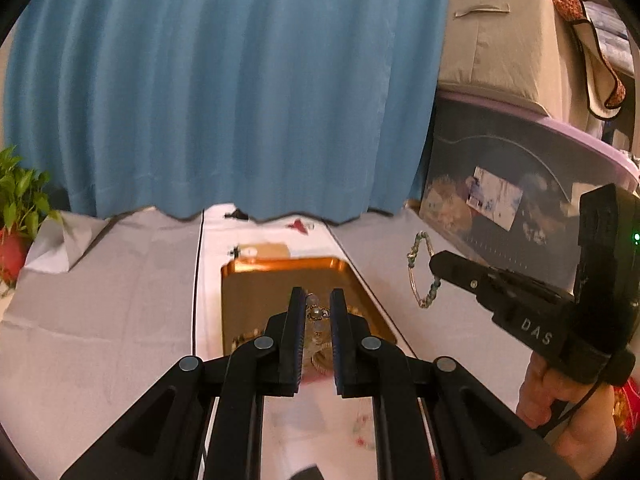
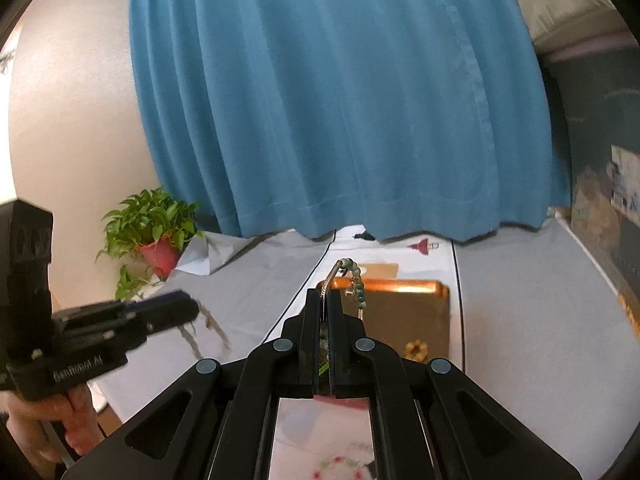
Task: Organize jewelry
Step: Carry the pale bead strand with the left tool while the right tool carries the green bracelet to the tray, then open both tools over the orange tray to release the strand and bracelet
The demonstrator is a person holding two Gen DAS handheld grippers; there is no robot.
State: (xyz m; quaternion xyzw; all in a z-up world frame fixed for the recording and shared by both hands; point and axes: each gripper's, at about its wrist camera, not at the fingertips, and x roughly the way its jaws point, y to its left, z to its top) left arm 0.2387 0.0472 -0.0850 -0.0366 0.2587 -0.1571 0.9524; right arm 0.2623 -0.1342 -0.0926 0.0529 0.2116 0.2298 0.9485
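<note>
Pinching a string of pale beads [image 1: 316,312] between its nearly closed fingers, the left claw [image 1: 318,300] hangs above the gold tray [image 1: 256,284], where a few other small pieces lie near the front edge. Beside it, the right claw [image 2: 325,300] is pressed tight on a metal bangle with green beads [image 2: 354,280], which sticks out past its tips above the same tray. That tray sits on a white table [image 1: 100,300] under a blue curtain [image 1: 240,80], with a potted plant [image 2: 154,228] at the left and a storage box [image 1: 500,184] at the right.
</note>
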